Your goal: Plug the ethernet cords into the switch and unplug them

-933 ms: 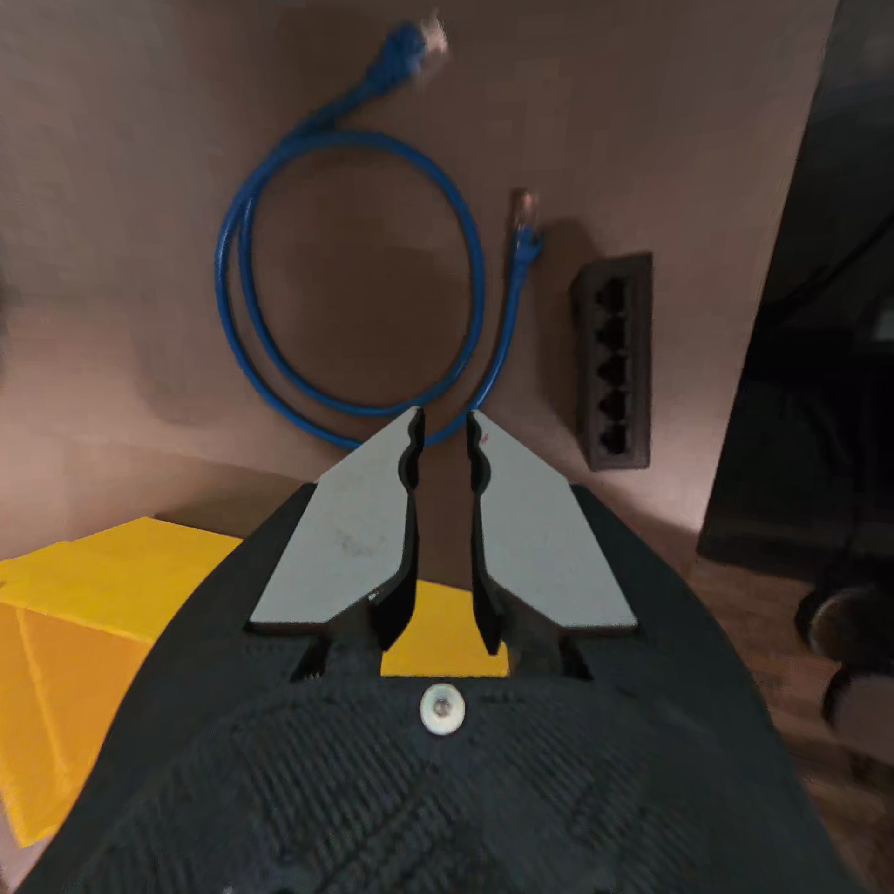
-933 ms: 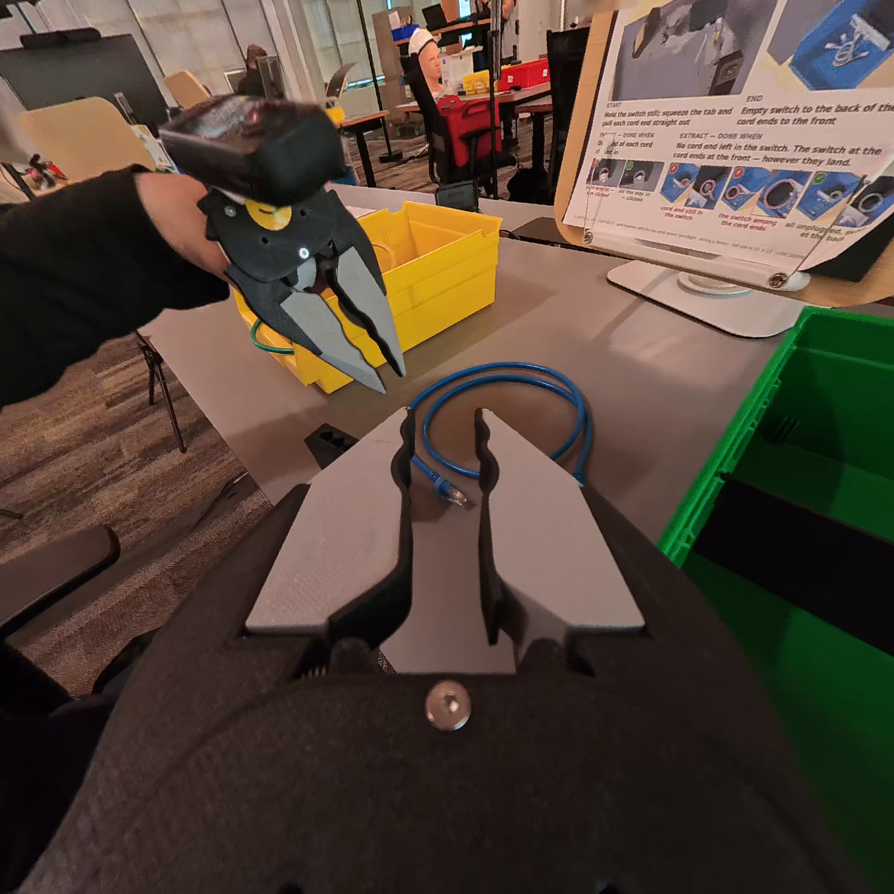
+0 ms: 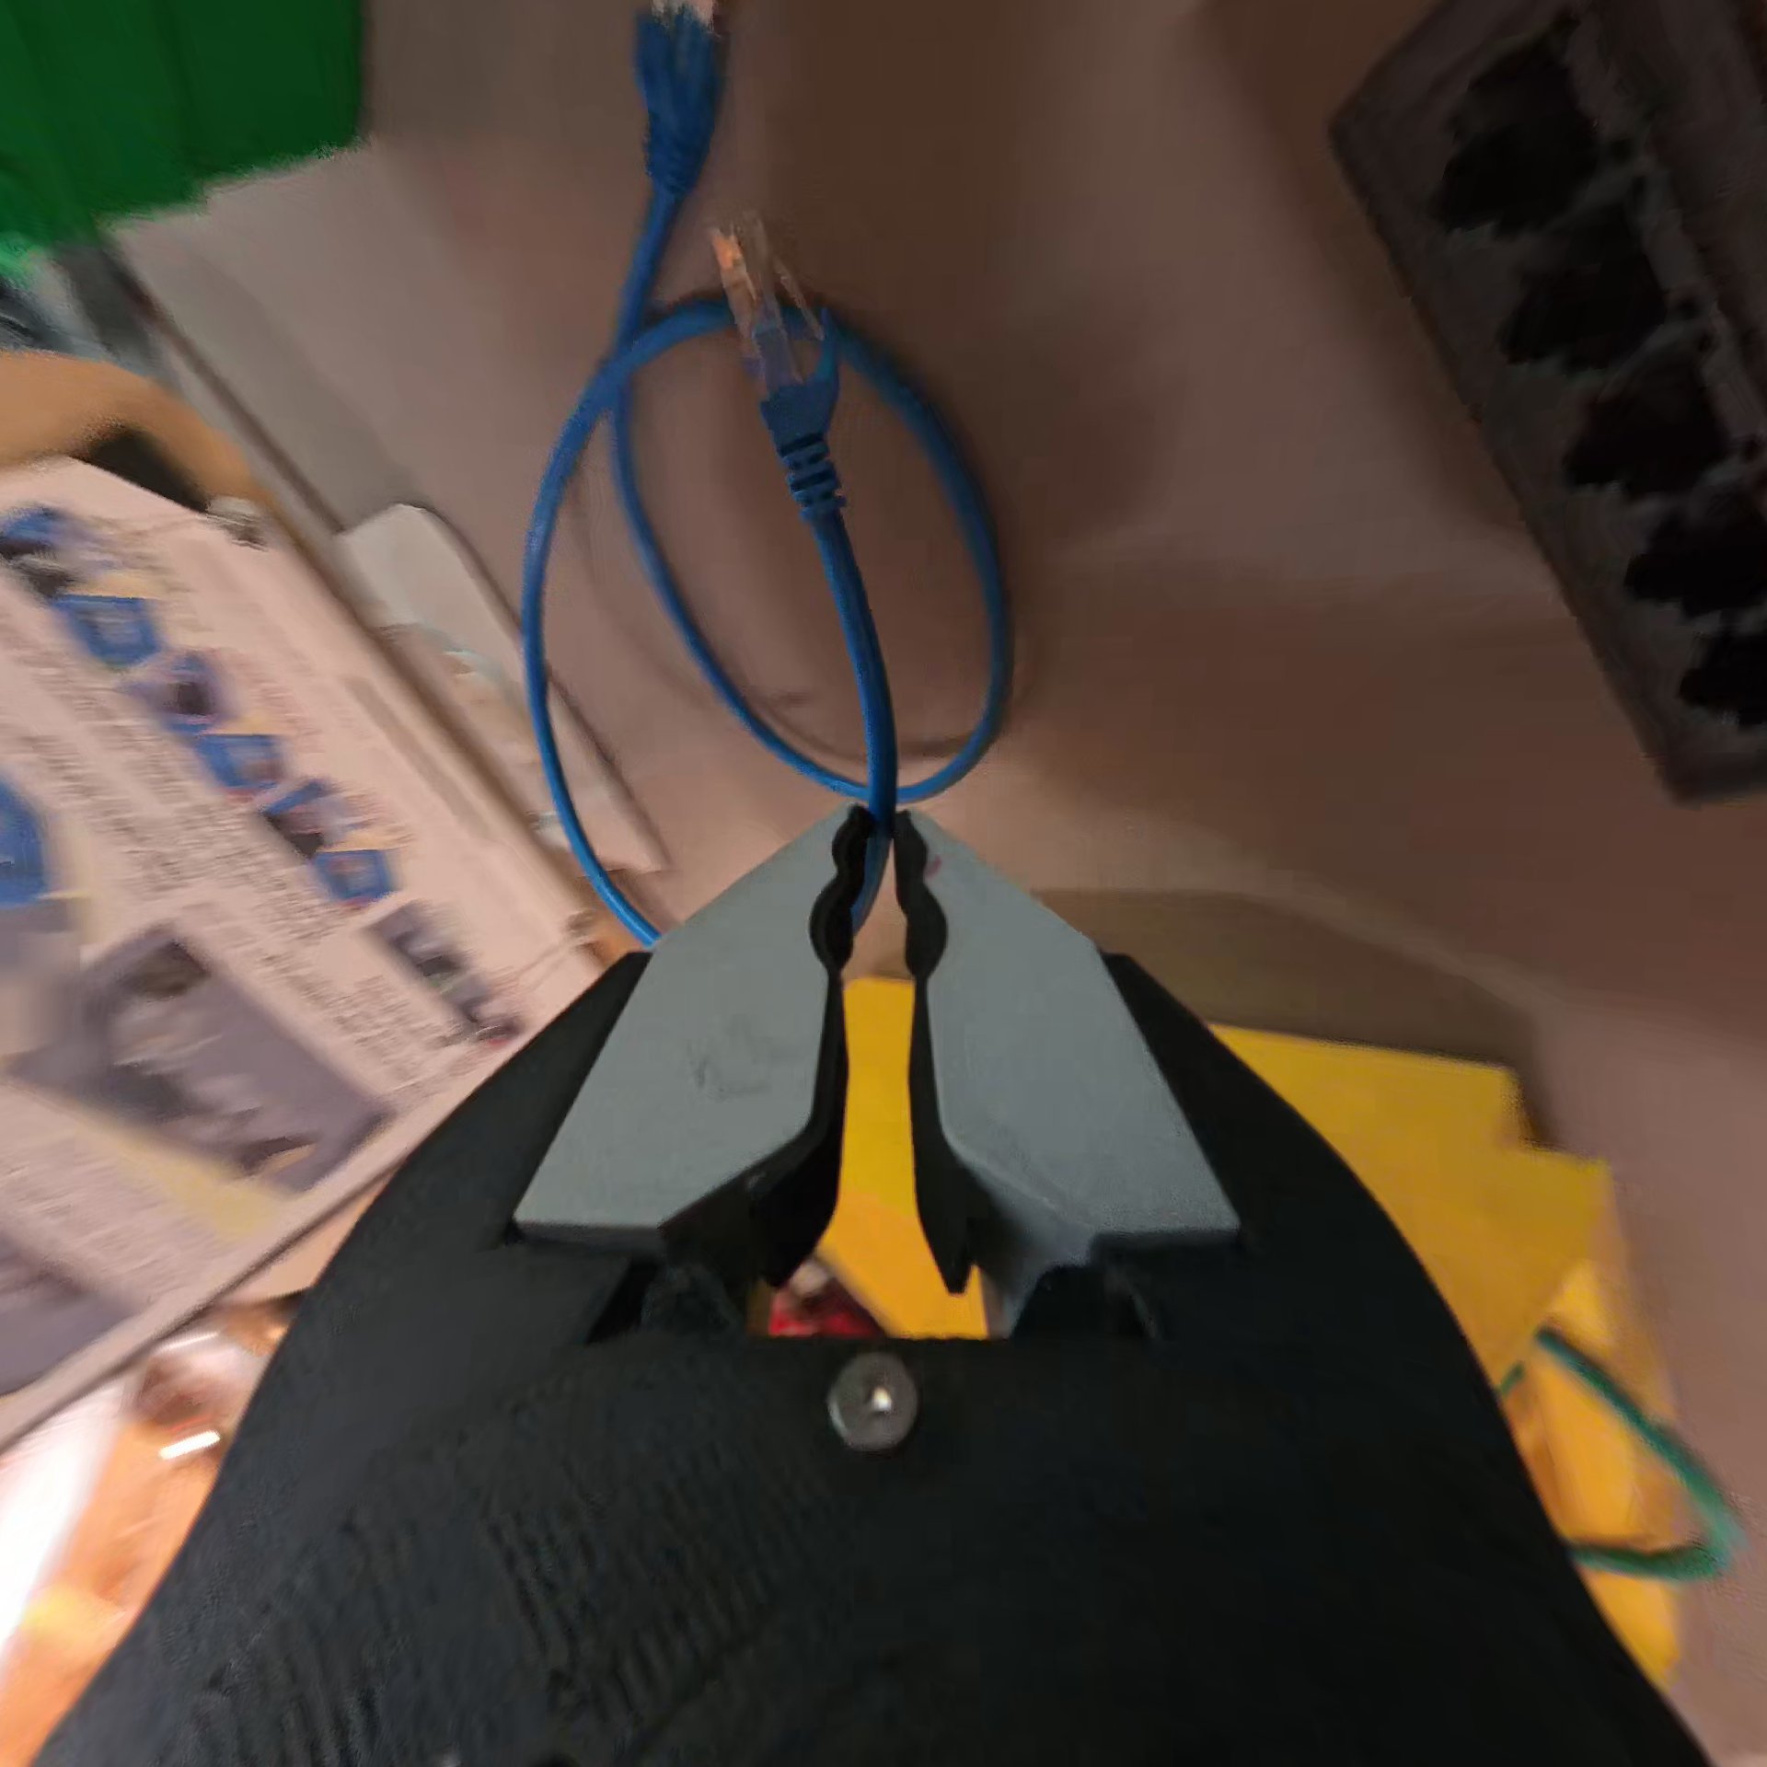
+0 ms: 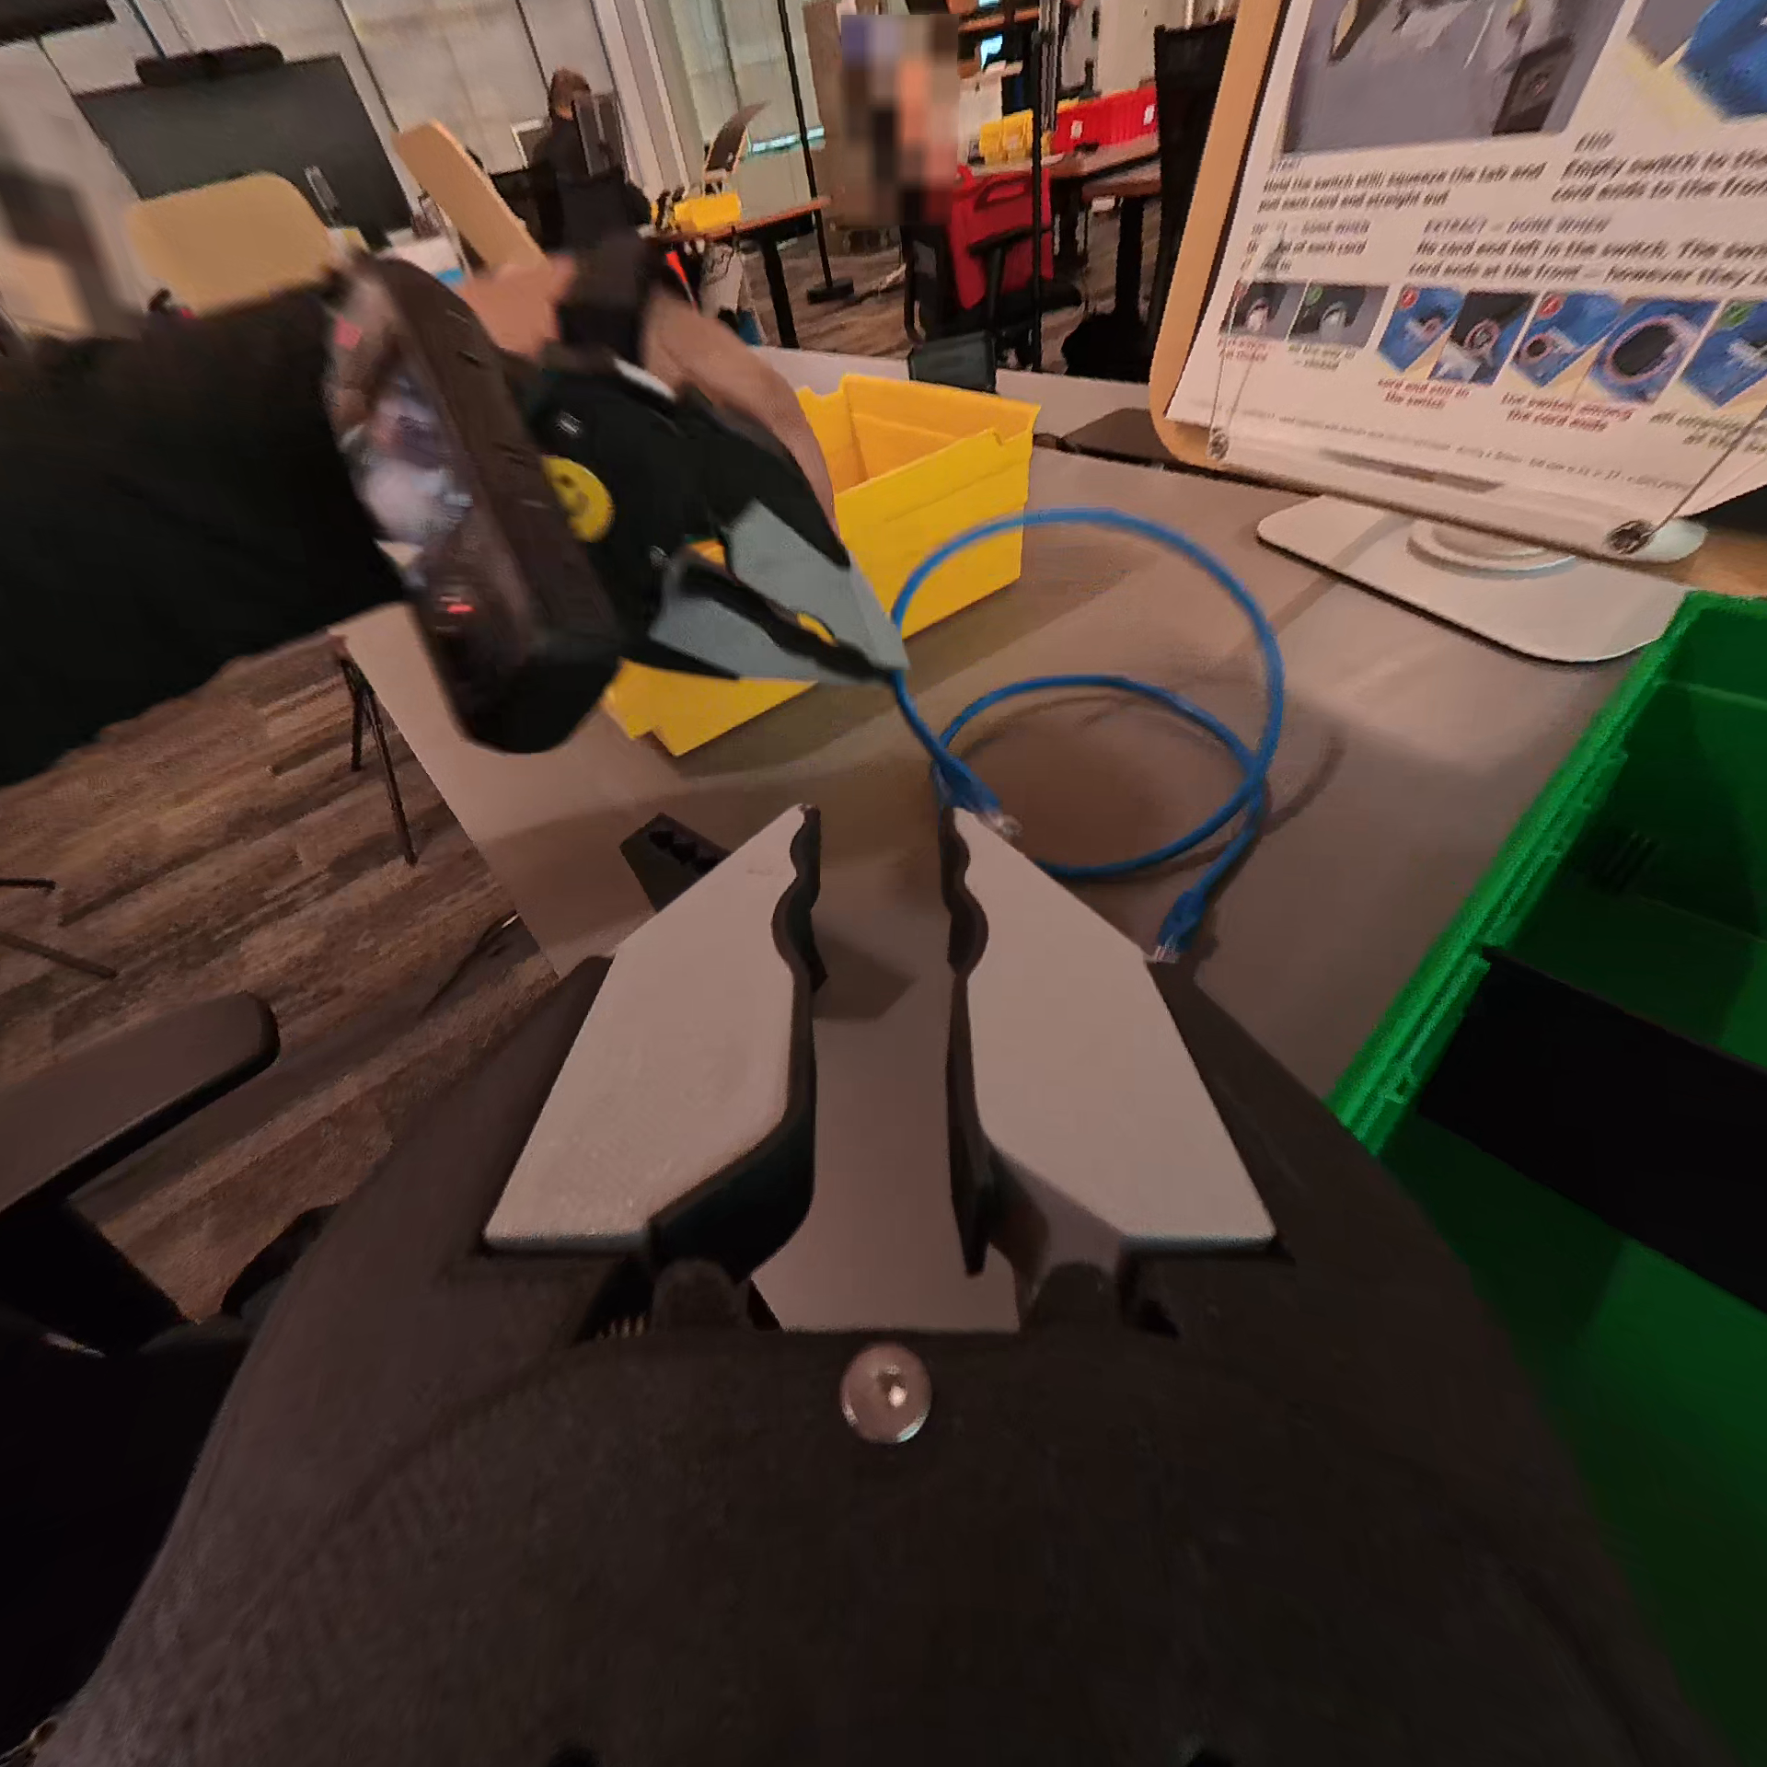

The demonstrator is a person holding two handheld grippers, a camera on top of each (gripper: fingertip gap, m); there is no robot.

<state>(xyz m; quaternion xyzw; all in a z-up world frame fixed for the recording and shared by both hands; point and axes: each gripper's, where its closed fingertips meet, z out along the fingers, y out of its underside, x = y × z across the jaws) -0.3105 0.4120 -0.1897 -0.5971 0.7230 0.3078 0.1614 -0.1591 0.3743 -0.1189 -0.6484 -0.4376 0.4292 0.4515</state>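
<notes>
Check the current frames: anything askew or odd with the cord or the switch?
Nothing damaged or spilled. One oddity: the left gripper pinches the blue ethernet cord on the cable well behind its connector, so the plug dangles loosely. The switch has all visible ports empty; the right gripper is open.

Left black gripper with grey fingers [image 3: 882, 824] pinched nearly closed and raised, right matching gripper [image 4: 878, 830] parted, level

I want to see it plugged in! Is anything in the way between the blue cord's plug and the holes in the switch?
Nothing visible. The left tongs pinch the blue cord, its plug is lifted, and only bare table lies between it and the switch.
</notes>
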